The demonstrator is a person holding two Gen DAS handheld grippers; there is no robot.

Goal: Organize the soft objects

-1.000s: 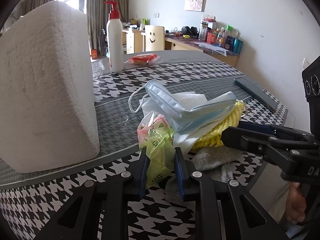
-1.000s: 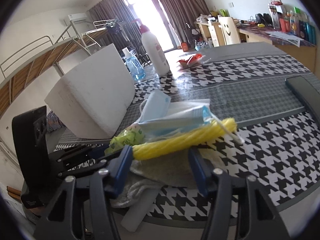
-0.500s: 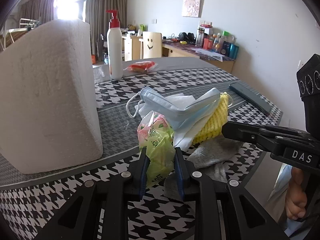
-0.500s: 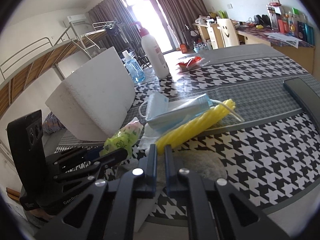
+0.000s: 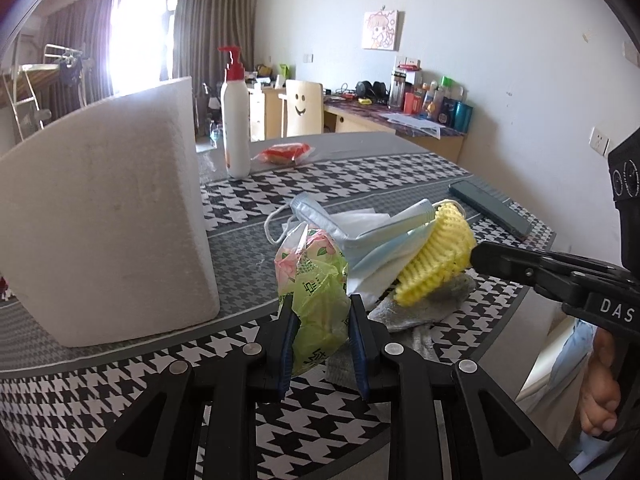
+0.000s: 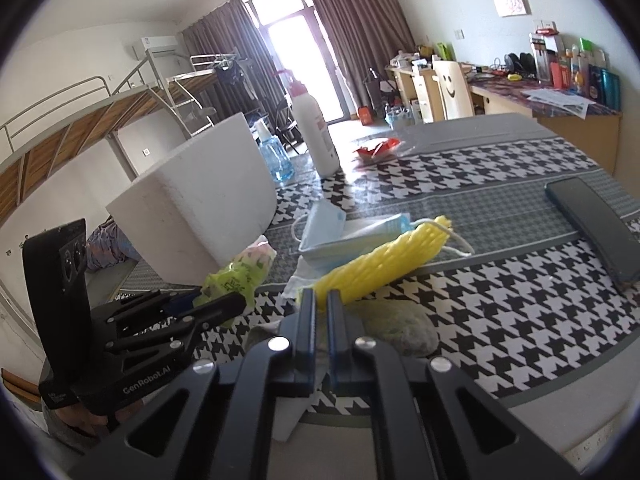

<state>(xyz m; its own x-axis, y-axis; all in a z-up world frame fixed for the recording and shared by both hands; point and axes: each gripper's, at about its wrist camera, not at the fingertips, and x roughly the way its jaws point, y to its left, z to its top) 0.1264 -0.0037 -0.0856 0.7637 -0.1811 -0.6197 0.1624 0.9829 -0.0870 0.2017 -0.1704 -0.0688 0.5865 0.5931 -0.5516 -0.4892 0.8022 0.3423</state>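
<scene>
On the houndstooth-patterned table (image 5: 400, 172) lies one small heap of soft things: two pale blue face masks (image 5: 384, 236), one yellow foam net sleeve (image 5: 436, 256), one grey cloth (image 5: 424, 304) under them, some white tissue (image 5: 372, 280), and one green and pink plastic wrapper (image 5: 316, 284) printed with characters too crumpled to read.

The left gripper (image 5: 322, 344) has its fingers clamped on the lower part of the wrapper, which stands up between them at the near table edge. The right gripper (image 6: 321, 322) has its fingers drawn together on the near edge of the grey cloth (image 6: 396, 326), just below the yellow sleeve (image 6: 384, 264).

Beside the heap stands one large white foam block (image 5: 108, 216). Farther back are one white pump bottle (image 5: 235, 128) with a red top, one red packet (image 5: 286, 153), and one clear blue bottle (image 6: 274, 158). One dark phone (image 5: 490, 210) lies flat to the right.

The right tool reads "DAS" in the left view; the left tool reads "GenRobot.AI" in the right view.
</scene>
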